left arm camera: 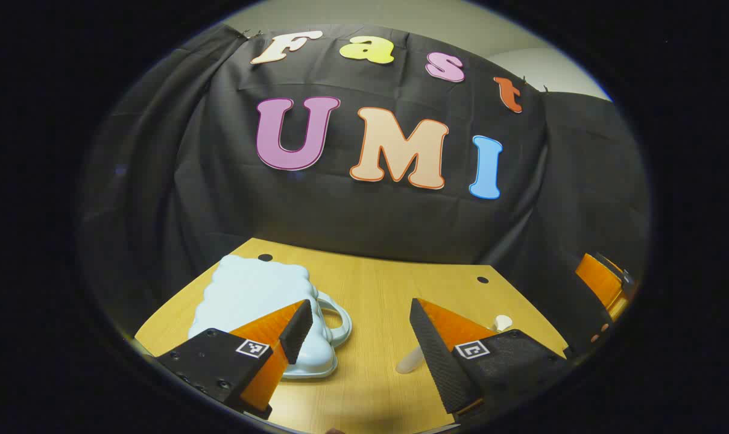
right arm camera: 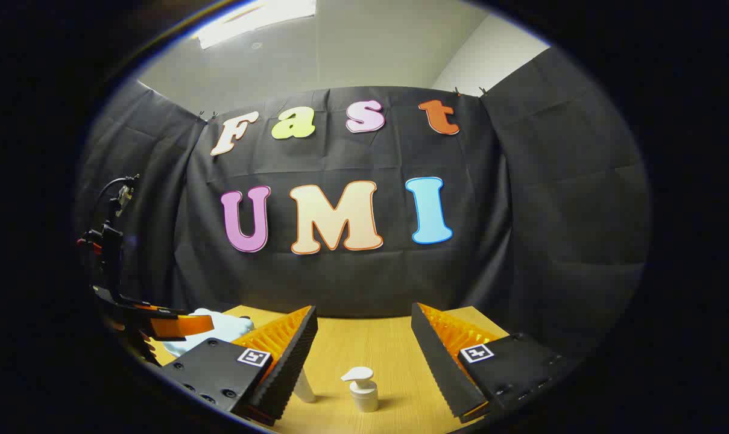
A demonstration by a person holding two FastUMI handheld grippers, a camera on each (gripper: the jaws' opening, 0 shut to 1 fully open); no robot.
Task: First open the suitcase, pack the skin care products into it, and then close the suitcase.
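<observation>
A pale blue, cloud-shaped suitcase (left arm camera: 249, 295) lies flat and closed on the wooden table (left arm camera: 376, 283), its handle (left arm camera: 335, 319) pointing toward the middle. My left gripper (left arm camera: 360, 302) hovers open just right of the handle, holding nothing. A small translucent bottle (left arm camera: 411, 360) lies beside its right finger, and a white pump top (left arm camera: 503, 322) peeks out behind that finger. In the right gripper view, my right gripper (right arm camera: 364, 307) is open above a white pump bottle (right arm camera: 363, 390) and a white tube (right arm camera: 304, 389). The suitcase (right arm camera: 222, 328) shows at the left behind the left gripper (right arm camera: 171, 325).
Black cloth walls close in the table at the back and on both sides. Two small dark holes (left arm camera: 482, 279) sit in the tabletop near its far edge. The right gripper (left arm camera: 605, 280) hangs at the table's right edge. Bare wood lies between the suitcase and the bottles.
</observation>
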